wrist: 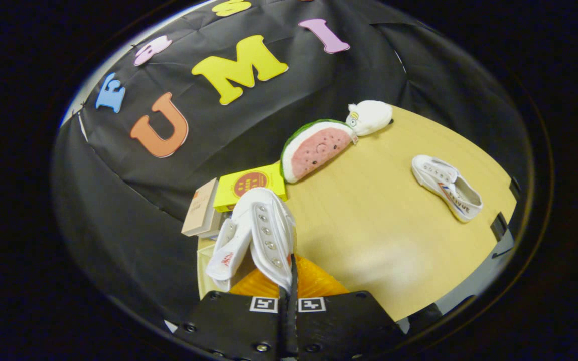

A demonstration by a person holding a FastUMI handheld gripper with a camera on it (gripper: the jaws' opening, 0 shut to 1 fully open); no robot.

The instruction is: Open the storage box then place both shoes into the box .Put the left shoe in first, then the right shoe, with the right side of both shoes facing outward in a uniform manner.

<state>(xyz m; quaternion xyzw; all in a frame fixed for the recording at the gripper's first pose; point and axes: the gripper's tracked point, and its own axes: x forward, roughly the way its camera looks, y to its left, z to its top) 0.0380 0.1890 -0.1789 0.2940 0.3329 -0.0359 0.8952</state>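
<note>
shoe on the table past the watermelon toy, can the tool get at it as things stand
Probably not yet: the tool is shut on the other shoe. The far shoe lies alone on the bare table, nothing blocking it.

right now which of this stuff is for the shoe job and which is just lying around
For the job:
- white shoe, pinched in the shut gripper
- second white shoe, on the table

Lying about:
- watermelon plush
- white plush
- yellow box
- tan box
</note>
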